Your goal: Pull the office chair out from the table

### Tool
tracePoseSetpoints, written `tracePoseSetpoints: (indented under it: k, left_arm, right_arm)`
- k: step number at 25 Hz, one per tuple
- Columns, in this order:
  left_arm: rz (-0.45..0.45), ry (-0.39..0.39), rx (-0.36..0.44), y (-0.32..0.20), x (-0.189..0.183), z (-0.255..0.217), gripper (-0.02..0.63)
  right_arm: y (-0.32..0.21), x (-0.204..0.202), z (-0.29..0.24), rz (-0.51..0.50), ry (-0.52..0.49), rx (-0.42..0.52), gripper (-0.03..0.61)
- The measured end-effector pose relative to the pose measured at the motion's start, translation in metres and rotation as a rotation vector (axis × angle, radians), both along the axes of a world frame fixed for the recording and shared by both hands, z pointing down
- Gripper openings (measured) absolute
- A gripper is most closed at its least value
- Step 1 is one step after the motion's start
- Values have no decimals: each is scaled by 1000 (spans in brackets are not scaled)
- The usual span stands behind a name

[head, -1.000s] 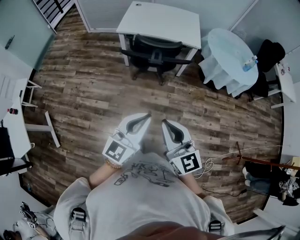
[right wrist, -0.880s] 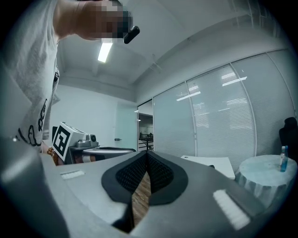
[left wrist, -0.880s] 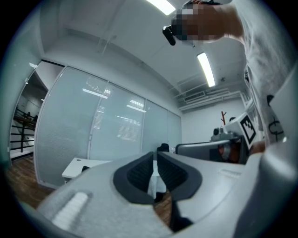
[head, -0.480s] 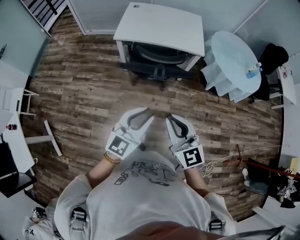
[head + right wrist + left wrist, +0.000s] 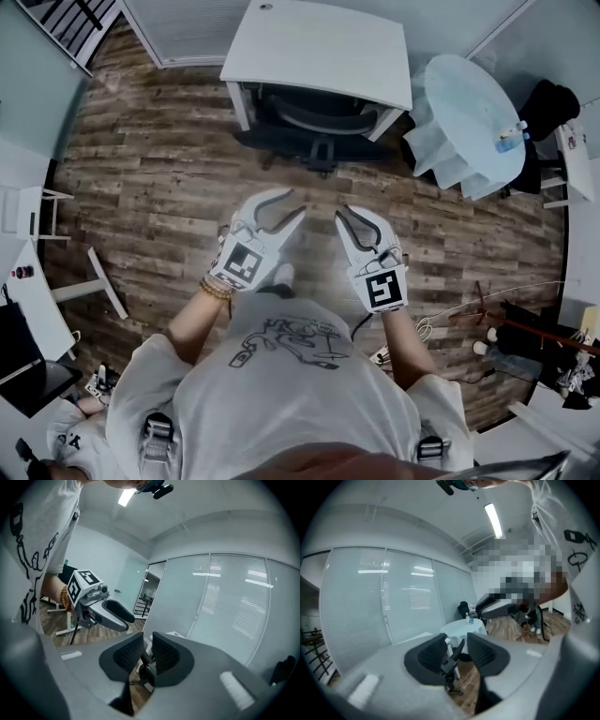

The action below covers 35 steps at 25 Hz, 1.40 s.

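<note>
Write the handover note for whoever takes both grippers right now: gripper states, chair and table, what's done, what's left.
Left gripper: open, jaws have just been opening, nothing between them.
Right gripper: open but narrower, jaws also just opening, empty.
Office chair: tucked under the white table, seat mostly beneath the top. Both grippers are short of it, over the wood floor.
Done: nothing on the chair yet.
Left: reach the chair's back, grip it, pull it out from the table.
</note>
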State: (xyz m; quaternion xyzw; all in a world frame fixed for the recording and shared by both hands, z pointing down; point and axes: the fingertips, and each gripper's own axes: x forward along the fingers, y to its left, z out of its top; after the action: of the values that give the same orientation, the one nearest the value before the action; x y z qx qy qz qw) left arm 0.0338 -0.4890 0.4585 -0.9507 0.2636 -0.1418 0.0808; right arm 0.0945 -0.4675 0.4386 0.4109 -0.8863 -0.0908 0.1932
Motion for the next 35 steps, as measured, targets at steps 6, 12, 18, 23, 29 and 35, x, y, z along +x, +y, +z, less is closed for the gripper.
tracePoseSetpoints:
  k: [6, 12, 18, 23, 29, 35]
  left_arm:
    - [38, -121, 14, -42, 1, 30, 156]
    - [55, -245, 33, -83, 1, 63, 173]
    - [98, -429, 67, -119, 4, 105, 196]
    - [124, -559, 89, -146, 8, 142, 202]
    - [180, -701, 86, -171, 16, 183, 220]
    - [220, -832, 91, -184, 17, 224, 231]
  right_arm:
    - [-37, 12, 34, -3, 110, -24, 87]
    - [-70, 24, 76, -27, 254, -50, 100]
    - [-104, 31, 108, -57, 365, -70, 107]
    - [-129, 40, 149, -96, 499, -96, 132]
    - [-161, 57, 199, -149, 691, -133, 161]
    - [-178, 72, 242, -186, 829, -173, 175]
